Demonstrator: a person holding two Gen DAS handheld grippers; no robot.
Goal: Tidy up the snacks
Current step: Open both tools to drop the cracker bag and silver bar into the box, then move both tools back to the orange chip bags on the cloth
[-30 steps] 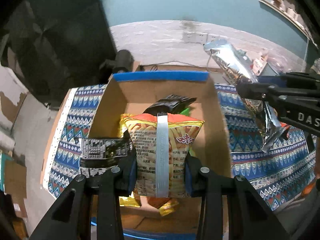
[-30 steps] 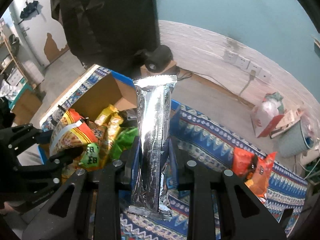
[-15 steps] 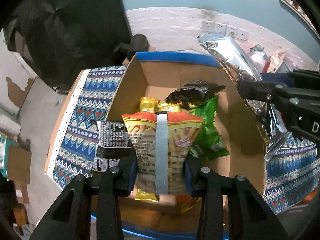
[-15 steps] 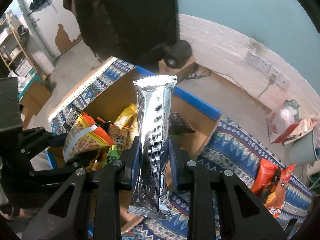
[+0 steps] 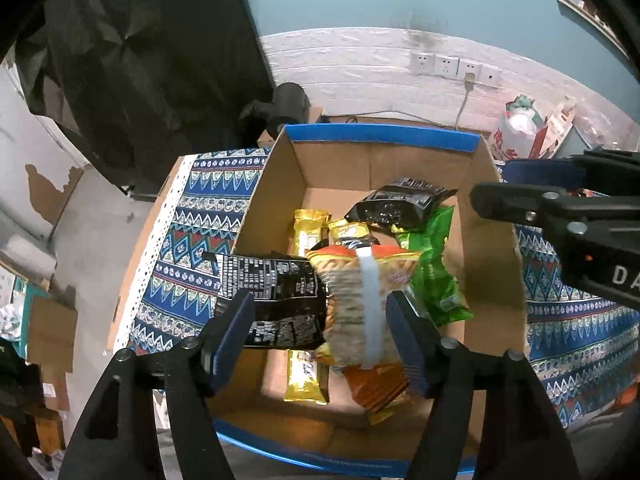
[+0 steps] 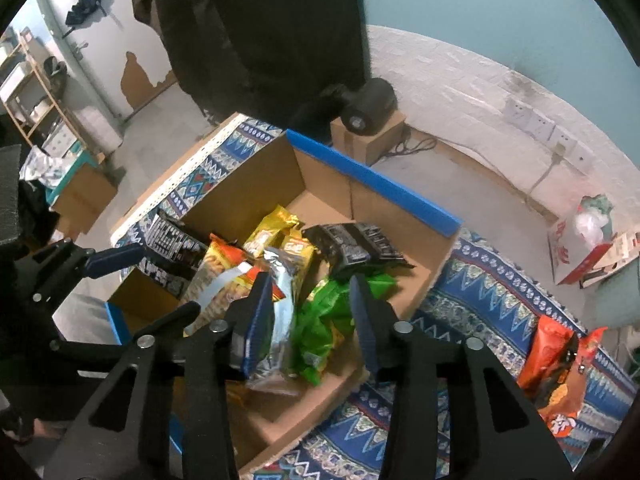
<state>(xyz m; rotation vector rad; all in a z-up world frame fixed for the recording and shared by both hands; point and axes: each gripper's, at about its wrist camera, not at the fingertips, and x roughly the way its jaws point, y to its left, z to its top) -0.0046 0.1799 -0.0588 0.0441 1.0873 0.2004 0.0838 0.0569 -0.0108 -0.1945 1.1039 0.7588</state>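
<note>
A cardboard box (image 5: pixel 276 200) with blue-taped rims sits on a table under a blue patterned cloth (image 5: pixel 200 224), near the cloth's left end. Beyond it are a white brick wall strip with sockets (image 5: pixel 452 66), teal paint above, and a dark hanging sheet (image 5: pixel 152 60) to the left.

The left gripper (image 5: pixel 320 334) has just been opening; its jaws stand apart over the box, with an orange chip bag (image 5: pixel 360 300) and a black packet (image 5: pixel 276 300) between them, blurred. The right gripper (image 6: pixel 314 320) has also just been opening, jaws apart, a silver packet (image 6: pixel 280 320) beside its left pad. Gold, black and green packets lie inside. An orange bag (image 6: pixel 556 368) lies on the cloth to the right.
</note>
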